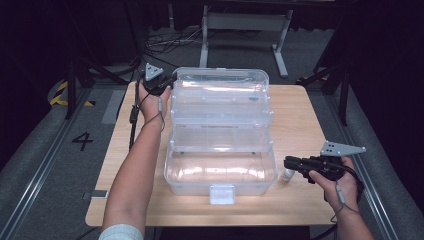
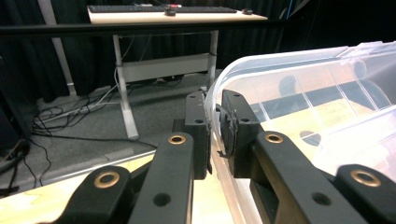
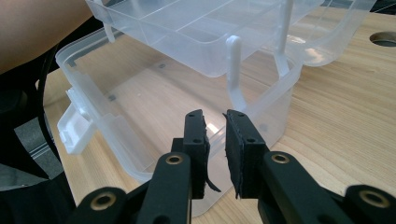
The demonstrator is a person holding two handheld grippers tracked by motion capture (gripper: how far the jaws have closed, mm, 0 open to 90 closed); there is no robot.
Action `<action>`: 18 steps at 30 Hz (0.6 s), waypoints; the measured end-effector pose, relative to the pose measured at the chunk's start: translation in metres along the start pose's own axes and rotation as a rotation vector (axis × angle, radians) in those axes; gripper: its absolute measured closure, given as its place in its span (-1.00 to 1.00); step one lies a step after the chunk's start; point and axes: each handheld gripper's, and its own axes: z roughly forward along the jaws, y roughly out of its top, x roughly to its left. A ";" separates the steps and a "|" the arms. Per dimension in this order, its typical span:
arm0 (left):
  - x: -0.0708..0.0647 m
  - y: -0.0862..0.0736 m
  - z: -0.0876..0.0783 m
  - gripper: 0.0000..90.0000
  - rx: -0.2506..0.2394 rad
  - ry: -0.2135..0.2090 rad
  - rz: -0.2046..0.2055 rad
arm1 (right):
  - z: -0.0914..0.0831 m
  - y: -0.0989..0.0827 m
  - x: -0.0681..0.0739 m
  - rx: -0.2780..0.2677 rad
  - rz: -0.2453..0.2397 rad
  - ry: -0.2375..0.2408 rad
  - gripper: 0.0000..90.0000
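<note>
Forearms reach in from the bottom of the high view, each hand carrying a hand-held gripper. Between them on the light wooden worktop [image 1: 300,120] stands a clear plastic box [image 1: 220,170], open, its trays stepped back one above another and its lid [image 1: 222,80] standing at the far end. A white latch hangs at the middle of its near wall. It is see-through throughout, with no label or brand that can be read. The left hand-held gripper [image 1: 167,84] is at the far left corner of the lid, touching it. The right hand-held gripper [image 1: 290,162] lies level just right of the box's near corner, with a small white bottle [image 1: 287,175] just below its tips. On the grey floor well to the left of the left hand, a black "4" [image 1: 82,141] is marked.

From the left gripper view, the left hand-held gripper [image 2: 215,135] is clamped on the curved rim of the lid [image 2: 299,93], one pad on each side of the thin wall. Beyond it stands a desk [image 2: 177,16] bearing a keyboard.

From the right gripper view, the right hand-held gripper [image 3: 215,135] has its pads a narrow gap apart and holds nothing. Just beyond its tips is the box [image 3: 140,93], with the white arms that carry the trays rising from its wall.
</note>
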 end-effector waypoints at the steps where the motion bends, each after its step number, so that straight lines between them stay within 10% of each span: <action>1: 0.000 -0.001 0.001 0.81 0.002 0.000 0.000 | 0.000 0.000 -0.001 0.001 0.000 -0.001 0.75; 18: 0.008 -0.013 0.015 0.78 0.035 -0.012 -0.053 | 0.002 -0.003 -0.001 0.002 0.008 0.003 0.75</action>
